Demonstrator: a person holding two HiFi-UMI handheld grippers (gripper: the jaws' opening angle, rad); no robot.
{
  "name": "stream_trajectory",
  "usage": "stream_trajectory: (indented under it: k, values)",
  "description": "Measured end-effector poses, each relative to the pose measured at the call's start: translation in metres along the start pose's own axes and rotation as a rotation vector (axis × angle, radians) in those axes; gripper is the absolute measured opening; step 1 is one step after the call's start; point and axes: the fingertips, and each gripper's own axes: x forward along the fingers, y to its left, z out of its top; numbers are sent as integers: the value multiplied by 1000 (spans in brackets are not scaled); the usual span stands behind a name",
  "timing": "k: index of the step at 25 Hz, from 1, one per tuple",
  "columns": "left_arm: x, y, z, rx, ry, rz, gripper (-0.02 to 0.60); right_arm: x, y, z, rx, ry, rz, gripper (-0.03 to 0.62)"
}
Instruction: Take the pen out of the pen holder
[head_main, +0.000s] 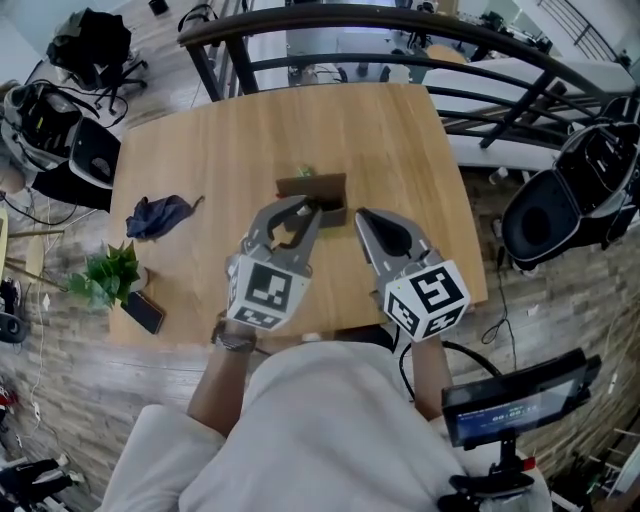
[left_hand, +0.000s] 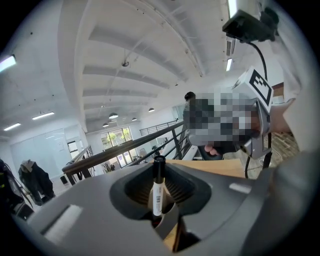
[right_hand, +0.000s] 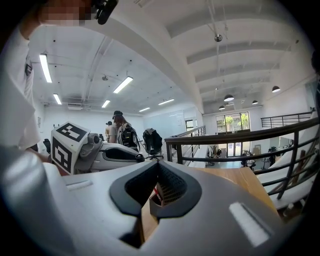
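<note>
A brown pen holder (head_main: 312, 189) stands mid-table on the wooden table (head_main: 200, 150). My left gripper (head_main: 310, 210) reaches to the holder's front edge and is shut on a pen (left_hand: 157, 197). The pen has a white barrel and a black cap and stands upright between the jaws of the left gripper (left_hand: 159, 172). Its lower end is hidden by the jaws. My right gripper (head_main: 362, 215) hangs just right of the holder, shut with nothing in it. Over the tip of the right gripper (right_hand: 159, 167) I see part of the holder (right_hand: 161, 194).
A dark blue cloth (head_main: 158, 215) lies on the table's left side. A small green plant (head_main: 110, 272) and a dark phone (head_main: 145, 312) sit near the front left corner. A black railing (head_main: 400, 25) runs behind the table, and a black chair (head_main: 570, 195) stands to the right.
</note>
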Motion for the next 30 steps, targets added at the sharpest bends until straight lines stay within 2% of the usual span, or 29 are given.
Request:
stream_trajectory:
  k: [10,22,30]
  values:
    - [-22,10,14,-63,-58,29,66,-1,13,14,-25,-24,22,2]
    - [-57,16,36,-45,-125,85,66,-5,34,37,-81,-73,59,2]
    - [-71,21,45,-48,-147,107,66,-6,39,47,-132,-67,57,0]
